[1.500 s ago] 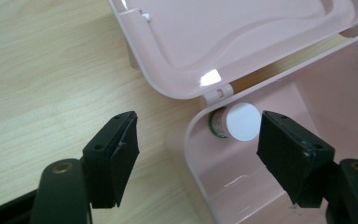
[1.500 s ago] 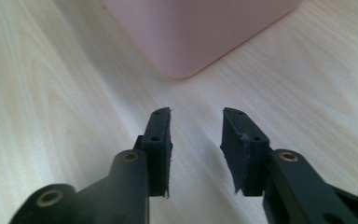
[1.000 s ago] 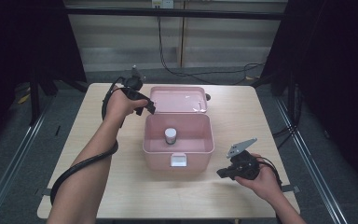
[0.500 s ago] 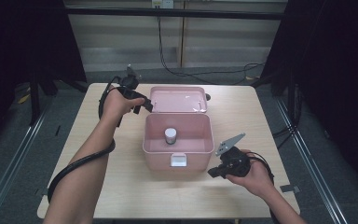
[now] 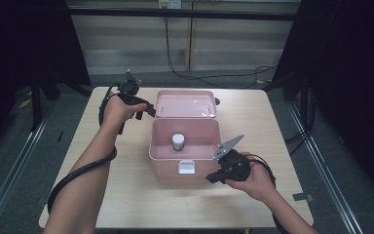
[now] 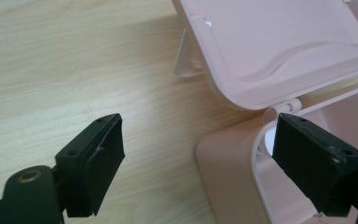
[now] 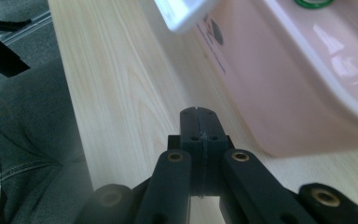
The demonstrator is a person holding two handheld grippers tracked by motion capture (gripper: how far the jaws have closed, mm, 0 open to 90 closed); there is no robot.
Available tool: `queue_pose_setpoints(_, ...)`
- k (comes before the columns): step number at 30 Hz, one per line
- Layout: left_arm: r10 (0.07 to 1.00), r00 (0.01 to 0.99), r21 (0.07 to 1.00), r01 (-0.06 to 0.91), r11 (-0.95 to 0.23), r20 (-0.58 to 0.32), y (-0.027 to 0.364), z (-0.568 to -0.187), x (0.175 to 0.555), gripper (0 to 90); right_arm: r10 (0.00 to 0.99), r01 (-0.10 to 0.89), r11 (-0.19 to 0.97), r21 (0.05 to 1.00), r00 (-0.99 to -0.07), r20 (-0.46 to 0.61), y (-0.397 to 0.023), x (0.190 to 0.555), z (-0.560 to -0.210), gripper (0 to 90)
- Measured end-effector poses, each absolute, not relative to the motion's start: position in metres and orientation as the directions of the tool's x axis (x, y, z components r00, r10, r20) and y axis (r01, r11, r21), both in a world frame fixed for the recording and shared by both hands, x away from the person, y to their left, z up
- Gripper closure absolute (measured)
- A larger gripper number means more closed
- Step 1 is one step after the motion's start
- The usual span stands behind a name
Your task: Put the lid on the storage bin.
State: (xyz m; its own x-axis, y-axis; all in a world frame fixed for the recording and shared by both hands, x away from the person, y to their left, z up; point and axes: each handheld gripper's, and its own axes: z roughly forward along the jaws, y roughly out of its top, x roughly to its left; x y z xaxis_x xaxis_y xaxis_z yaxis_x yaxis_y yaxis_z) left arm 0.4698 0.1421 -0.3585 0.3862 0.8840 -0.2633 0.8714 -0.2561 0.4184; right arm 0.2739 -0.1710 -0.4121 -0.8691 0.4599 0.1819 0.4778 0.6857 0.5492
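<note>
High view, box: a pink plastic box (image 5: 185,146) with rounded corners stands at the middle of the pale wooden table (image 5: 126,204), its white front latch (image 5: 186,167) facing the person.
High view, lid: the pink hinged lid (image 5: 186,103) is thrown open and lies back behind the box, inner face up.
High view, contents: a small white cylindrical container with a dark top (image 5: 178,141) stands upright inside the box.
High view, left gripper: the black left gripper (image 5: 141,108) is held just beside the lid's left edge, near the box's rear left corner, touching neither.
High view, right gripper: the black right gripper (image 5: 212,178) hangs over the table just off the box's front right corner, its grey three-cornered plate (image 5: 229,145) reaching up beside the box wall.
Left gripper view, jaws: they stand wide apart and have just been opening, with nothing clamped; the box's corner and the hinge (image 6: 286,106) lie between them, beyond the pads.
Left gripper view, lid: the open lid (image 6: 279,42) slopes across the upper right above bare wood.
Right gripper view, jaws: pressed together with nothing between them, over the table close to the box's outer wall (image 7: 279,93).
Right gripper view, latch: the white latch (image 7: 186,11) hangs at the top edge.
</note>
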Motion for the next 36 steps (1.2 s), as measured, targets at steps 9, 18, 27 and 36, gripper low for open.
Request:
queue_pose_setpoints(9, 0.885, 0.389, 0.413, 0.872, -0.263, -0.257, 0.141, -0.363, 0.468, 15.9, 0.44, 0.462, 0.694, 0.553, -0.879, 0.183, -0.159, 0.276, -0.403, 90.0)
queue_pose_setpoints(18, 0.883, 0.391, 0.403, 0.875, -0.268, -0.262, 0.138, -0.365, 0.469, 15.9, 0.417, 0.442, 0.696, 0.566, -0.891, 0.182, -0.148, 0.282, -0.392, 90.0)
queue_pose_setpoints(27, 0.878, 0.407, 0.417, 0.865, -0.281, -0.253, 0.139, -0.365, 0.469, 15.8, 0.398, 0.428, 0.716, 0.552, -0.899, 0.18, -0.139, 0.286, -0.388, 90.0)
queue_pose_setpoints(36, 0.874, 0.414, 0.415, 0.863, -0.289, -0.253, 0.14, -0.368, 0.469, 15.8, 0.386, 0.413, 0.733, 0.54, -0.907, 0.171, -0.128, 0.291, -0.382, 90.0)
